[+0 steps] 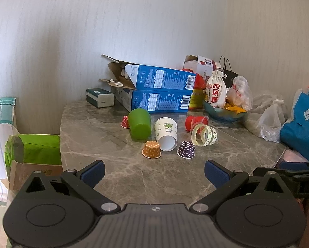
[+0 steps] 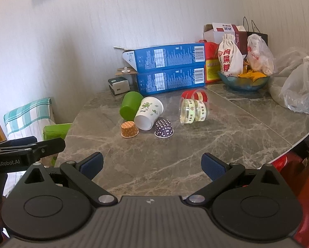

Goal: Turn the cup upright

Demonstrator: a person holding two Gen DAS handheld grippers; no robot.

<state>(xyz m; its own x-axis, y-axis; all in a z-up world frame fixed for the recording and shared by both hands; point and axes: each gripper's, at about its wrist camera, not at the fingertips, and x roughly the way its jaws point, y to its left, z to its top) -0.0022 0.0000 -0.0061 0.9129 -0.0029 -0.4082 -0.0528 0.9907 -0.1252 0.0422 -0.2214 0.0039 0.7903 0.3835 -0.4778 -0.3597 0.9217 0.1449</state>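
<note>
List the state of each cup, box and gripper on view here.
left gripper: open, empty
right gripper: open, empty
green cup: on its side
white paper cup: on its side, mouth toward camera
clear cup: on its side
orange dotted cup: upside down
purple dotted cup: upside down
red dotted cup: upside down
top blue box: end flaps open

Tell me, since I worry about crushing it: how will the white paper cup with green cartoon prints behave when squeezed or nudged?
The white paper cup looks thin-walled, so its open mouth, which faces the cameras, would probably dent under a firm pinch. It lies on its side on the smooth marble table, so a nudge may roll it in a curve. It seems empty and probably light, easily knocked into the orange dotted cup.
</note>
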